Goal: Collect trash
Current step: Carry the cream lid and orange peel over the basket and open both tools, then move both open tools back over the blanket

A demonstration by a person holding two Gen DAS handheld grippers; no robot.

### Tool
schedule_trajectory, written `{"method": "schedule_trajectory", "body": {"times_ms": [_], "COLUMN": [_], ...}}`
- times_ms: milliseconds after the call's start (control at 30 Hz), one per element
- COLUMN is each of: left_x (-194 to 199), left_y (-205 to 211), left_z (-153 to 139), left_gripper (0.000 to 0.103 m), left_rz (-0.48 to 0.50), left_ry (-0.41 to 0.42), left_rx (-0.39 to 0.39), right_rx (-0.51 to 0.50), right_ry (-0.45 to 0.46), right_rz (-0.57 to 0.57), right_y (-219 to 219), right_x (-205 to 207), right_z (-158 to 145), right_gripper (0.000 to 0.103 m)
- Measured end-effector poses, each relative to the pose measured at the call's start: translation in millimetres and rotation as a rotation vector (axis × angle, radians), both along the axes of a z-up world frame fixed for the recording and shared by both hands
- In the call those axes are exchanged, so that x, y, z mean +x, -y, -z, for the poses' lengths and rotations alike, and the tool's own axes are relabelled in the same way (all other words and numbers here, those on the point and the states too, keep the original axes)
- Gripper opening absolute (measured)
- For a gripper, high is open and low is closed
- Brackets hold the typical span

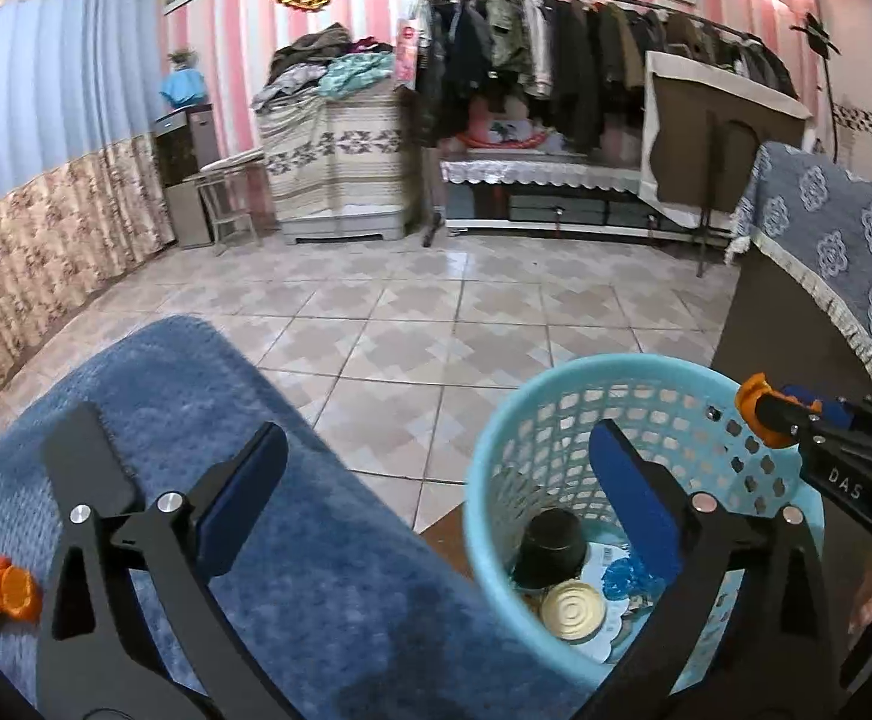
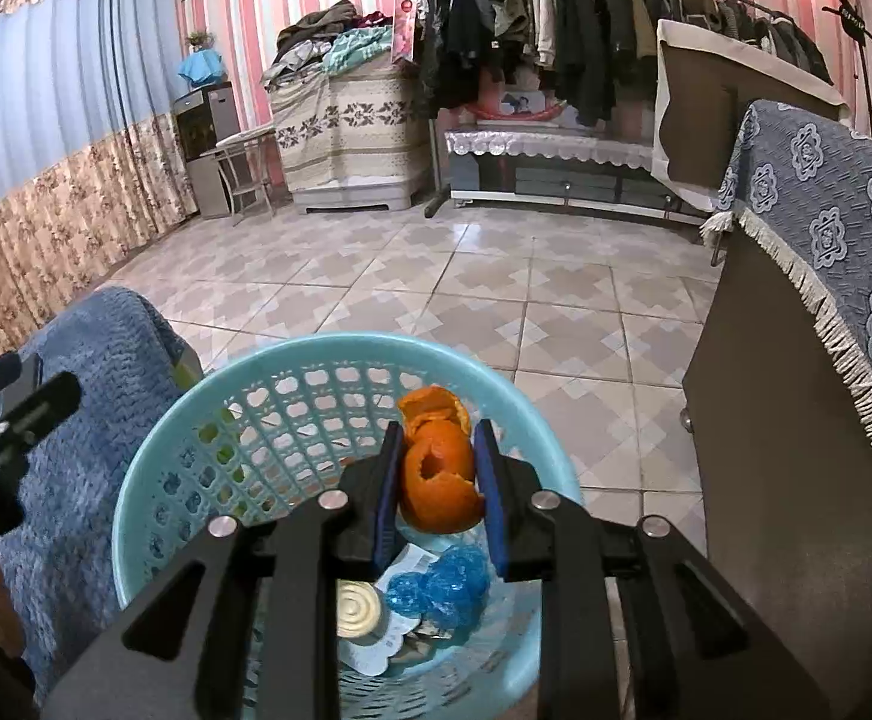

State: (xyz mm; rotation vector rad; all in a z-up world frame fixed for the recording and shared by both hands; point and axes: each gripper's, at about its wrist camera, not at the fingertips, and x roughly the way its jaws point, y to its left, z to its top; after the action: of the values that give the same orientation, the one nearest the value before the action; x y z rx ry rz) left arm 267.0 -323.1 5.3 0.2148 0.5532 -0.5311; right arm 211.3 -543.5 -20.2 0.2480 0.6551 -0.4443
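So, count first: one light blue plastic wastebasket (image 2: 153,498) with lattice walls, and two pieces of orange peel. One peel (image 2: 439,480) is clamped between the blue pads of the right gripper (image 2: 439,483), hanging right over the basket's open mouth, roughly above the middle. The other orange peel (image 1: 0,585) is lying on the fuzzy blue blanket (image 1: 291,540), off to the left of the left gripper (image 1: 436,498) and not touching it.

Inside the basket I count one black cup-shaped thing (image 1: 550,546) lying on its side, one round tin can lid (image 2: 359,609), one crumpled blue plastic wad (image 2: 442,585), plus some white printed paper (image 2: 375,654) underneath. Can't tell how many sheets.

The left gripper's fingers are spread wide apart with nothing between them. Its right finger (image 1: 634,498) sits over the basket's opening, its left finger over the blanket.

Edges: the basket's left rim sits just beside the blanket's edge. On the right there's a brown cabinet (image 2: 796,480) under a fringed blue patterned cloth (image 2: 826,228), near the basket with a strip of tiled floor (image 2: 436,288) between them. Beyond the basket the floor is wide open all the way back to the one clothes rack (image 2: 586,12).
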Motion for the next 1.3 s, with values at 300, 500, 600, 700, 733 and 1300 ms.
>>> {"method": "schedule_trajectory", "body": {"times_ms": [300, 500, 600, 700, 733, 1300], "left_x": [-5, -9, -10, -11, -11, -26], "left_y": [-33, -48, -53, -62, -66, -148], "left_z": [1, -2, -3, -5, -6, -15], "left_gripper": [0.097, 0.097, 0.097, 0.097, 0.097, 0.098], "left_rz": [-0.068, -0.097, -0.11, -0.127, -0.132, -0.24], "left_ry": [-0.006, -0.003, 0.003, 0.006, 0.005, 0.003], "left_rx": [-0.007, -0.017, -0.011, -0.014, -0.018, -0.042], "right_rx": [-0.004, -0.019, -0.023, -0.033, -0.04, -0.093], "right_ry": [0.006, 0.016, 0.02, 0.026, 0.026, 0.022], "right_rz": [-0.009, -0.004, -0.006, -0.007, -0.008, -0.099], "right_y": [-10, -13, -15, -16, -17, -63], "right_x": [7, 6, 6, 5, 5, 16], "right_z": [3, 3, 2, -2, -3, -9], "right_gripper": [0.029, 0.07, 0.077, 0.088, 0.091, 0.096]}}
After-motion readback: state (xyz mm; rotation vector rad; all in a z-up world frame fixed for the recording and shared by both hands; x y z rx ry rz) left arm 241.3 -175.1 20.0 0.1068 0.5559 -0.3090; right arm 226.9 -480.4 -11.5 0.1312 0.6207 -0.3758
